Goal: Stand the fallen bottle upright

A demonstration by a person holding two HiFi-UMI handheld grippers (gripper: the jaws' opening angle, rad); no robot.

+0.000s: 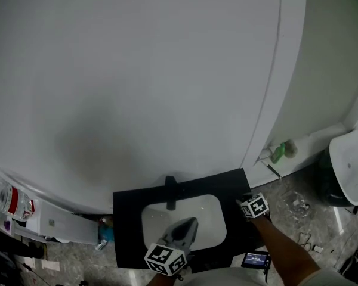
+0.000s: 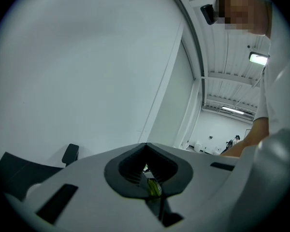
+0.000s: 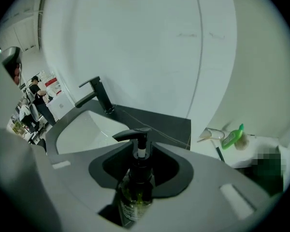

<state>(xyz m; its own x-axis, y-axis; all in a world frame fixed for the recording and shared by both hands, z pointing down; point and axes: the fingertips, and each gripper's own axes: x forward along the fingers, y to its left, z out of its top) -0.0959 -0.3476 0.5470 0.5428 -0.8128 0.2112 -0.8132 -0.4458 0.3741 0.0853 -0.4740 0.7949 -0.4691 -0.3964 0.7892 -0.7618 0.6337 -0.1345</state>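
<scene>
Right gripper [image 3: 140,152] clamped on a clear pump bottle of yellowish liquid [image 3: 137,193]; left gripper [image 2: 146,152] closed and idle.

The right forearm [image 1: 281,243] reaches in from the near right, its gripper [image 1: 248,201] tipped steeply down at the right side of the black countertop [image 1: 126,220]; its jaws press the bottle's shoulder; the bottle's long axis runs along the jaws, black pump head far, base near and hidden, spout pointing left toward the white oval basin [image 1: 156,219] and black faucet [image 3: 99,96]; the left gripper [image 1: 185,228] lies near level over the basin, jaws together.
</scene>
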